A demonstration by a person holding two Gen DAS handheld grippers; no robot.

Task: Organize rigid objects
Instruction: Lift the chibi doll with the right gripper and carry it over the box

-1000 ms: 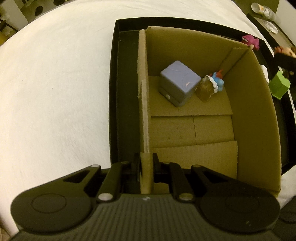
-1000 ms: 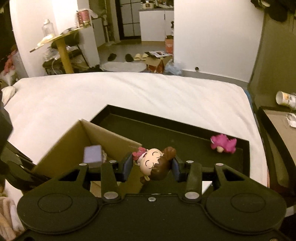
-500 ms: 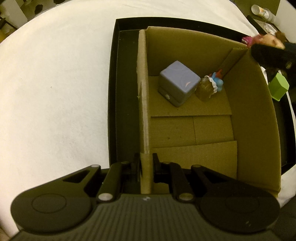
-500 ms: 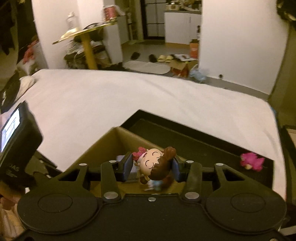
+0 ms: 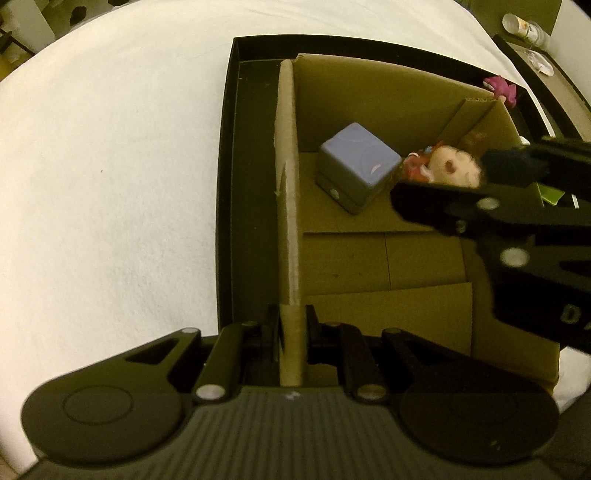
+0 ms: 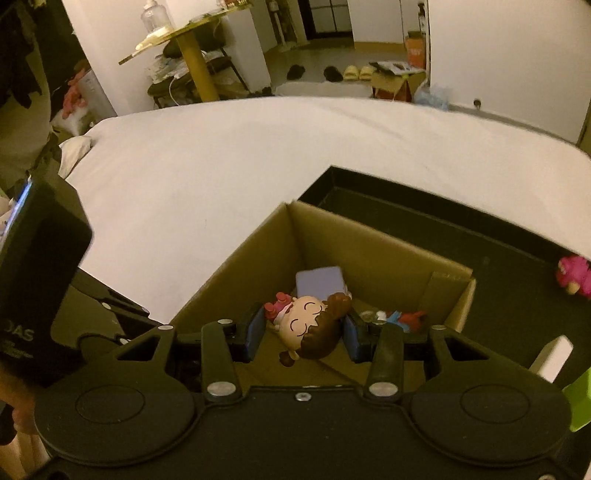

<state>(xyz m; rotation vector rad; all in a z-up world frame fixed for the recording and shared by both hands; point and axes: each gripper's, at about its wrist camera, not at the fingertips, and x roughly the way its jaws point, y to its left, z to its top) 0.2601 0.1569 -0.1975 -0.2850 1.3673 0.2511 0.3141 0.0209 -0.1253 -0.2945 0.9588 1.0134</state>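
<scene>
My left gripper (image 5: 291, 328) is shut on the near left wall of the open cardboard box (image 5: 288, 221), which stands in a black tray (image 5: 236, 184). My right gripper (image 6: 303, 334) is shut on a doll figure (image 6: 310, 332) with brown hair and a red bow, held over the inside of the box (image 6: 369, 254). The doll also shows in the left wrist view (image 5: 450, 166), above the box's far right corner. A purple cube (image 5: 356, 166) lies on the box floor. A small blue and red figure (image 6: 404, 319) lies beside it.
A pink plush toy (image 6: 574, 275) lies in the tray right of the box. A green block (image 6: 583, 398) and a white piece (image 6: 550, 356) sit at the right edge. The tray rests on a white bed (image 6: 240, 162). A side table with a cup (image 5: 521, 26) is beyond the bed.
My right gripper has carried the doll leftward from over the tray to over the inside of the box, and lower. My left gripper has kept its hold on the box wall.
</scene>
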